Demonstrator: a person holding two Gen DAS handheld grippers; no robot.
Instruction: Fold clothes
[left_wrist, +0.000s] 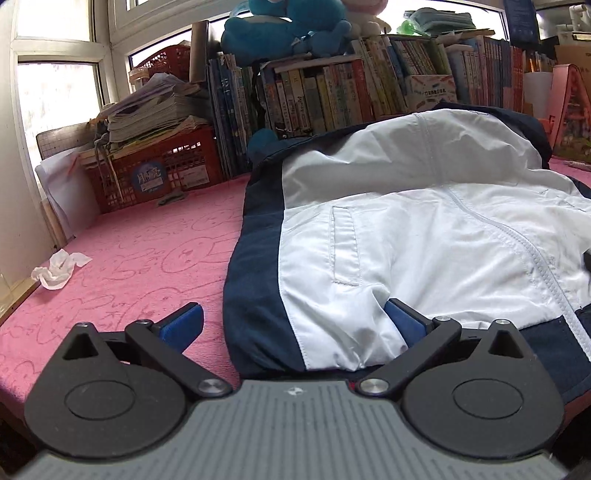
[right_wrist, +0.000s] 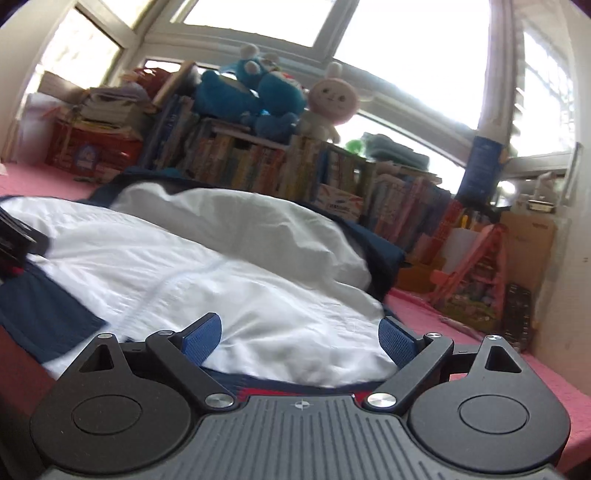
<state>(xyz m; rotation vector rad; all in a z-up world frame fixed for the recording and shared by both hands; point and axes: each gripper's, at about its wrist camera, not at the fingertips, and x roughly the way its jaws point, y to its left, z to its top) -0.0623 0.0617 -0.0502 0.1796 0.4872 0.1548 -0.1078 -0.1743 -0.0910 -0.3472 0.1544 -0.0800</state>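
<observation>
A white and navy zip jacket (left_wrist: 424, 236) lies spread on the pink mat (left_wrist: 140, 258), hem toward me. My left gripper (left_wrist: 295, 325) is open with its blue pads either side of the jacket's near left hem corner, low over it. In the right wrist view the jacket (right_wrist: 229, 280) fills the middle. My right gripper (right_wrist: 301, 339) is open, its jaws straddling the near right part of the hem. The left gripper's black body shows at the left edge of the right wrist view (right_wrist: 14, 236).
A crumpled white tissue (left_wrist: 59, 269) lies on the mat at the left. A red crate (left_wrist: 155, 170) with paper stacks, rows of books (left_wrist: 332, 96) and plush toys (right_wrist: 258, 96) line the far side. A pink toy box (right_wrist: 476, 280) stands at the right by the wall.
</observation>
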